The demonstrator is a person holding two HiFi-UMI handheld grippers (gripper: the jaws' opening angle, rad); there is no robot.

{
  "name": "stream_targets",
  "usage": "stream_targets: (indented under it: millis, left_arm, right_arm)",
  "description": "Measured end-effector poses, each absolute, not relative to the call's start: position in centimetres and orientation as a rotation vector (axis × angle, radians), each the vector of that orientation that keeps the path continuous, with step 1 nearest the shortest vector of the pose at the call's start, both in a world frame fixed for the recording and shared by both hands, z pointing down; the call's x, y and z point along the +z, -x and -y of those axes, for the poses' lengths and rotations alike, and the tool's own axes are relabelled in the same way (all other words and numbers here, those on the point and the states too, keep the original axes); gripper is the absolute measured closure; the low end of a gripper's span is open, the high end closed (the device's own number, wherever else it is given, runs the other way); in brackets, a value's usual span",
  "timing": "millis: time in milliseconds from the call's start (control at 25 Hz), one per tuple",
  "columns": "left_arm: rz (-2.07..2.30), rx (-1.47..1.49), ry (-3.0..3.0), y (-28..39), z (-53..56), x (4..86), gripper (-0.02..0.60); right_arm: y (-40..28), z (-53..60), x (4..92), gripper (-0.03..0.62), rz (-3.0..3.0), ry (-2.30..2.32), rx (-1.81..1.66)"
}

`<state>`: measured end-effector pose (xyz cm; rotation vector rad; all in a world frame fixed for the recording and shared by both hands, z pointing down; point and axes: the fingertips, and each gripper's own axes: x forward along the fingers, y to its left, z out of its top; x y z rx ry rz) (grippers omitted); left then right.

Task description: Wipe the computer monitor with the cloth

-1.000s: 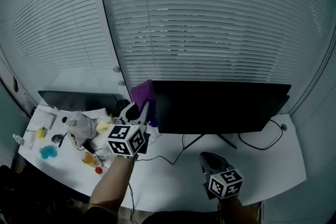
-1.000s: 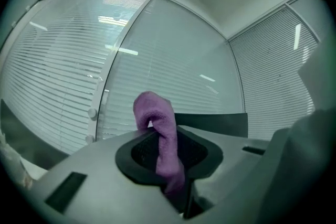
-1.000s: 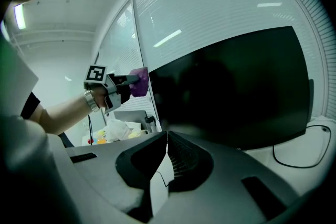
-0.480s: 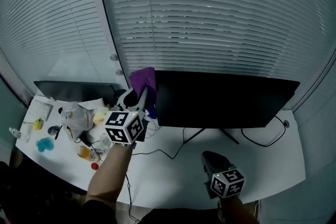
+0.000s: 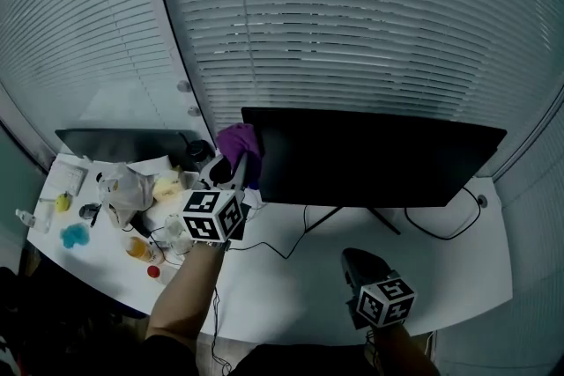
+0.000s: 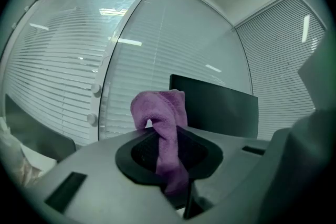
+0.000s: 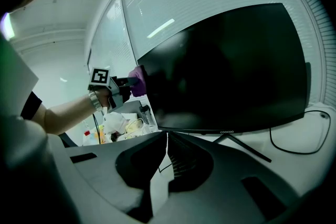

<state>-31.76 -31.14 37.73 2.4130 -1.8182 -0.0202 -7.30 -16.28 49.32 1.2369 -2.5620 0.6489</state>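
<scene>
Now the left tool (image 5: 232,170) is pinching the cloth (image 5: 238,140) at the monitor's (image 5: 370,158) upper left corner while the right tool (image 5: 356,263), closed and empty, is idling below it, and pushing too hard there is risking tipping the monitor back.

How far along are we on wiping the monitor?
Done: the purple cloth is clamped in the left hand-held gripper. In hand: the cloth sits at the monitor's upper left corner, contact unclear. Left: almost the whole dark screen. The right hand-held gripper hangs shut and empty above the desk.
</scene>
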Motion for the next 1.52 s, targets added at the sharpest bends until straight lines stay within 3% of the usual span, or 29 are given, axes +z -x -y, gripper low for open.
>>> stream_targets:
  millis: [1520]
  left_arm:
    - [1.703,0.442,-2.091,30.8,28.4,63.1,0.508]
  right_arm:
    - [3.5,14.4,55.2,0.568,2.448,-1.316,0.835]
